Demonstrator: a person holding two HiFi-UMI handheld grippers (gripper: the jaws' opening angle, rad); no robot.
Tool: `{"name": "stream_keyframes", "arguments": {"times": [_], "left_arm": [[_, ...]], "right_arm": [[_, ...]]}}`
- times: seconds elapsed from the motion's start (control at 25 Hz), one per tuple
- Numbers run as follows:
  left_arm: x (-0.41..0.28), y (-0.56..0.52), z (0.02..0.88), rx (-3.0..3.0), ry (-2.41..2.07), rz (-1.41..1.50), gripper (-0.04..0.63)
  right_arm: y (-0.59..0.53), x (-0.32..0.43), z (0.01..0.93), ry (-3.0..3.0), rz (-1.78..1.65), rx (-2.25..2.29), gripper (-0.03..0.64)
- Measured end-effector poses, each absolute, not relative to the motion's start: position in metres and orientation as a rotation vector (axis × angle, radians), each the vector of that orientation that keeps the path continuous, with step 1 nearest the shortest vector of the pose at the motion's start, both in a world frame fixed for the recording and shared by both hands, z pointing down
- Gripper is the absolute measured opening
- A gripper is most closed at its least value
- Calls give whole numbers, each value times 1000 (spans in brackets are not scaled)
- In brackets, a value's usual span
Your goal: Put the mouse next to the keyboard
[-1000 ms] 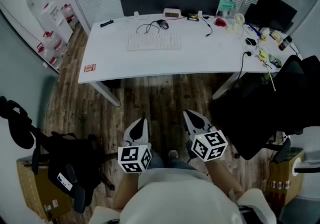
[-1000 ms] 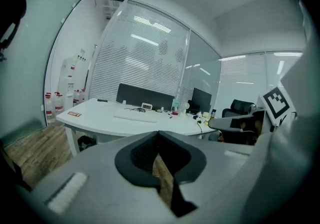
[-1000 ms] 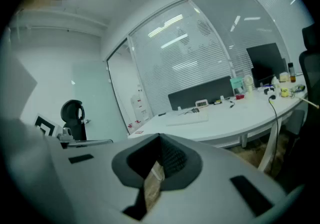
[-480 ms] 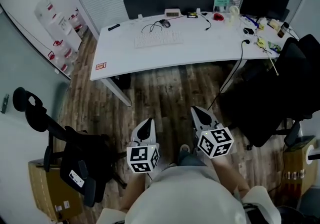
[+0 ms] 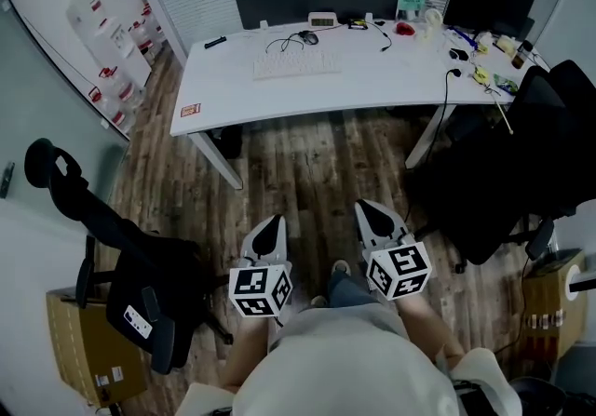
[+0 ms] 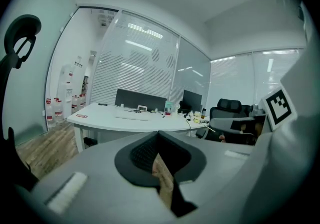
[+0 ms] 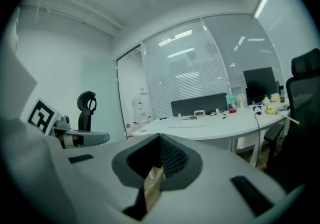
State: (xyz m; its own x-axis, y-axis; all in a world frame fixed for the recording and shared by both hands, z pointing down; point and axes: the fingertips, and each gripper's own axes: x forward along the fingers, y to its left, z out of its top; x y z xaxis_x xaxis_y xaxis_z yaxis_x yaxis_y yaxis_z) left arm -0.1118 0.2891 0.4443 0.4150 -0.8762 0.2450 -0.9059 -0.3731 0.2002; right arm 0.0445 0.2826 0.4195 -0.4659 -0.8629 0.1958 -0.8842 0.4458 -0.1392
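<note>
Desk [image 5: 372, 79] sits farther off now, chairs [image 5: 140, 288] flanking, with left gripper [image 5: 272, 221] and right gripper [image 5: 365, 208] jaws closed, empty.

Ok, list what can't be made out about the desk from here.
- Mouse, head view: too small; where its cable ends is unclear.
- Small items at the desk's right end, head view: too small to name.
- Red label, head view: print unreadable.
- Gripper views: mouse too small to pick out.

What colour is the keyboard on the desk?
The keyboard is white; the head view shows it best.
</note>
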Motion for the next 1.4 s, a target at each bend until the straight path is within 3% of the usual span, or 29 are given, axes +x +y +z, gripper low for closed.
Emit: {"name": "stream_keyframes", "arguments": {"times": [0.12, 0.2, 0.64, 0.92, 1.4], "left_arm": [[-117, 293, 443, 2375, -1530, 110, 14], [-119, 292, 443, 2375, -1520, 105, 73], [-117, 259, 451, 2378, -1466, 90, 209], [-109, 201, 452, 2385, -1466, 73, 263], [-84, 88, 442, 2367, -1523, 55, 298]], "right_arm": [[287, 37, 423, -2581, 315, 1537, 3], [287, 31, 426, -2596, 349, 1506, 90], [250, 28, 434, -2617, 370, 1456, 322], [185, 34, 433, -2642, 353, 1458, 357], [63, 57, 421, -2687, 324, 1409, 367]]}}
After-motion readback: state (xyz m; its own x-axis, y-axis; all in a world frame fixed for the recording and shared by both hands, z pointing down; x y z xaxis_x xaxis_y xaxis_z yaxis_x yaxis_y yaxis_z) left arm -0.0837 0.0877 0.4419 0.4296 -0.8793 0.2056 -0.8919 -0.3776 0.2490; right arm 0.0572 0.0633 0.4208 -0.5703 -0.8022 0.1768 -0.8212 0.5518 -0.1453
